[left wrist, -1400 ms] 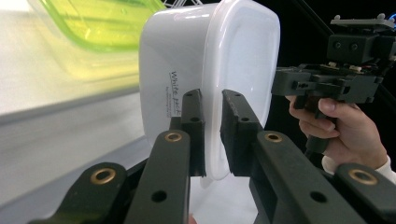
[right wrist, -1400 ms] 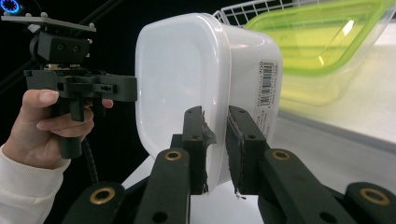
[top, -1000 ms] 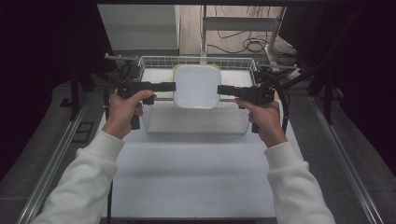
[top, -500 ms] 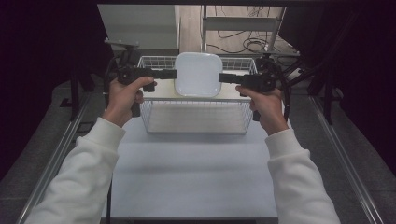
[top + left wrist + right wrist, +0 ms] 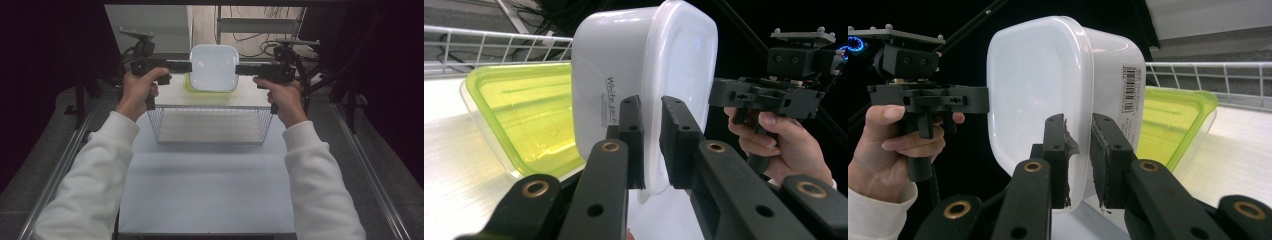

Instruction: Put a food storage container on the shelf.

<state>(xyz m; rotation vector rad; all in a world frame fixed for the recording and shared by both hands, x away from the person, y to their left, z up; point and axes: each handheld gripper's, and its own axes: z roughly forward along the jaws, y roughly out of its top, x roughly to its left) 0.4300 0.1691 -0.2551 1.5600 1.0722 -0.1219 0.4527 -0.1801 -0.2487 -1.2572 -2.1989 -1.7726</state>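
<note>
Between the two tools, above the far end of the table, hangs a white container (image 5: pixel 214 67), lifted clear of the surface. Left tool (image 5: pixel 186 66): jaws pressed onto the container's left rim; the left gripper view shows both jaws (image 5: pixel 651 142) pinching the lid edge, one jaw on each face. Right tool (image 5: pixel 241 69): jaws likewise pinching the opposite rim; the right gripper view shows them (image 5: pixel 1079 155) clamped on the lip, with the barcode label on the side wall just beyond. Container held level between them, lid up toward the high camera. Printed text "White pack" is readable on its side in the left gripper view.

Directly under the container, a second container with a yellow-green lid (image 5: pixel 192 86) sits on a pale surface at the far side; the white one covers most of it from above and does not touch it.

Nearer the person, a wire basket (image 5: pixel 212 125) stands on the white table (image 5: pixel 205 190). Both hands grip the tool handles; white sleeves (image 5: pixel 95 175) enter from the bottom.
</note>
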